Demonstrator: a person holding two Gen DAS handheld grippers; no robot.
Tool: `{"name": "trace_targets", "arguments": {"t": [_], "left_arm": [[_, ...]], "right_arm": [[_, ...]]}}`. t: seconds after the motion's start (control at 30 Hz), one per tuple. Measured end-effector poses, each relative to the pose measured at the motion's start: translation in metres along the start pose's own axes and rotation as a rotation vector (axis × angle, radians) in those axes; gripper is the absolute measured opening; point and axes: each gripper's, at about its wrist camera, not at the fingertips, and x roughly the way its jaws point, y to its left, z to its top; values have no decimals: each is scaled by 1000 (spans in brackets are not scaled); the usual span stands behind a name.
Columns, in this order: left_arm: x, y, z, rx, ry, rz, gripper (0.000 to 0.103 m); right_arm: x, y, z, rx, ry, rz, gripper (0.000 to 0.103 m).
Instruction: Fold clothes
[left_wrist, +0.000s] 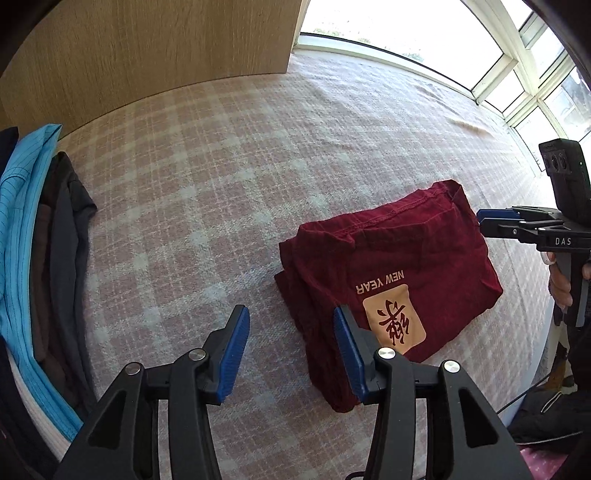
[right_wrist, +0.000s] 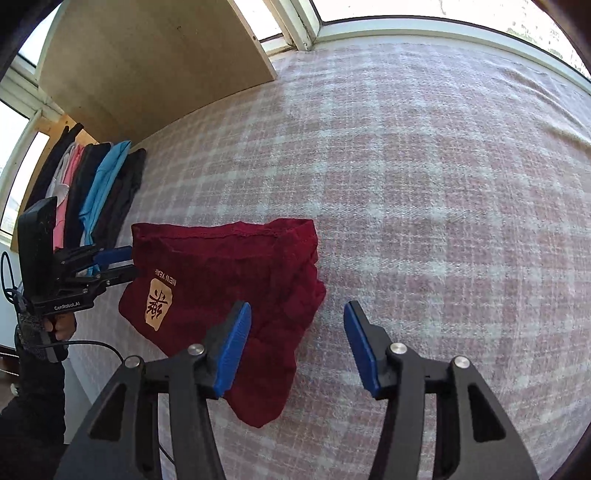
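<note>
Here the dark red shirt (left_wrist: 388, 288) lies folded into a rough rectangle on the pink-and-white checked cover (left_wrist: 229, 177), its tan print panel with "NEW YEAR" facing up. In the left wrist view it sits at about 4 o'clock from the middle of the frame; in the right wrist view it sits at about 8 o'clock.

The left gripper (left_wrist: 291, 350) has its blue pads spread wide with nothing between them; its right pad stands over the shirt's near-left edge, the left pad over bare cover. The right gripper (right_wrist: 297, 343) is likewise spread and empty, its left pad above the shirt's loose lower corner, its right pad over bare cover. Whether either pad touches the cloth cannot be told.

The shirt's hemmed edge runs along its far side, toward 12 o'clock in both views. Its lower corner, at 6 o'clock in the right wrist view, is uneven and drooping.

A stack of folded clothes (left_wrist: 40, 258), blue and dark, lines the cover's edge at 9 o'clock, well apart from the shirt. A wooden panel (left_wrist: 147, 55) stands at 11 o'clock. From 12 to 3 o'clock the cover lies open up to the window frame (left_wrist: 491, 62).
</note>
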Motion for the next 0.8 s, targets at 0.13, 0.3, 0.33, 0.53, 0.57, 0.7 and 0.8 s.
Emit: {"name": "trace_targets", "arguments": {"t": [0.13, 0.3, 0.33, 0.53, 0.57, 0.7, 0.8], "left_arm": [[13, -6, 6, -3, 18, 5, 46], [25, -9, 12, 11, 24, 23, 50], [25, -9, 12, 10, 20, 21, 50], [26, -17, 7, 44, -14, 49, 49], [26, -19, 6, 56, -24, 54, 47], [25, -21, 2, 68, -57, -25, 20], [24, -25, -1, 53, -77, -44, 15]], "right_arm": [[5, -3, 3, 8, -2, -13, 52], [24, 3, 9, -22, 7, -44, 52], [25, 4, 9, -33, 0, -37, 52], [35, 27, 1, -163, -32, -34, 47], [35, 31, 0, -186, -34, -38, 45], [36, 36, -3, -202, -41, -17, 23], [31, 31, -2, -149, -43, 30, 20]]}}
